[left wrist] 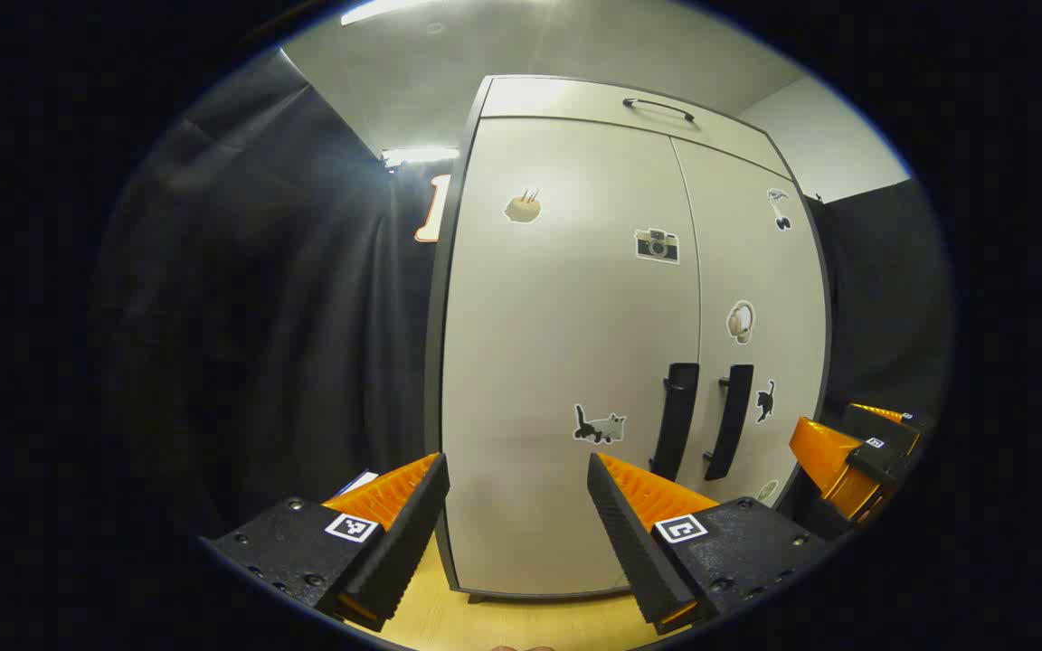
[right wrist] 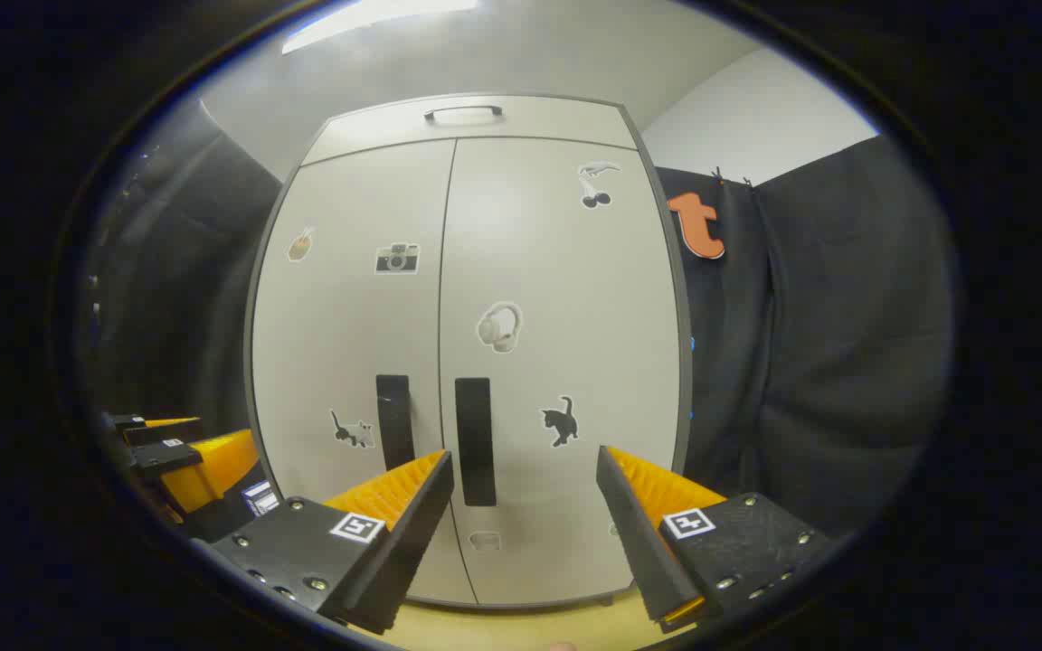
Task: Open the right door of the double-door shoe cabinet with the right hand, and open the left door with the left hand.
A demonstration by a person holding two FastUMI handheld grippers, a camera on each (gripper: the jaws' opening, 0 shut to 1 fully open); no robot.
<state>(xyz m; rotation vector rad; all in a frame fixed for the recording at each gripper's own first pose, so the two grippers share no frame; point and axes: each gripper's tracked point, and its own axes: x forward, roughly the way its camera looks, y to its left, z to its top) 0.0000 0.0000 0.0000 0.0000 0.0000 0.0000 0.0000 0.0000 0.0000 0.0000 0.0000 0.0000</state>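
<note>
- Cabinet (left wrist: 566,362): a tall pale unit with a dark edge, standing on a wooden floor (left wrist: 485,619) against black cloth; in the right gripper view (right wrist: 467,362) it is seen nearly square-on, ahead of both grippers
- Left door (left wrist: 566,344) and right door (left wrist: 756,298): both closed, meeting at a thin vertical seam; in the right gripper view they are at (right wrist: 349,362) and (right wrist: 566,362)
- Top panel (left wrist: 611,108): a narrow strip above the doors with a small curved pull (left wrist: 658,108)
- Left handle (left wrist: 677,420) and right handle (left wrist: 731,420): dark vertical bars on either side of the seam, low on the doors, neither touched; in the right gripper view they are at (right wrist: 394,420) and (right wrist: 476,438)
- Left gripper (left wrist: 516,470): fingers spread wide, holding nothing, aimed at the lower left door, left of its handle
- Right gripper (right wrist: 525,466): fingers spread wide, holding nothing, the right handle just inside its left finger; it is also seen at the right edge of the left gripper view (left wrist: 851,457)
- Stickers: small pictures scattered over both doors, among them a camera (left wrist: 657,245), headphones (right wrist: 499,326) and a black cat (right wrist: 559,420)
</note>
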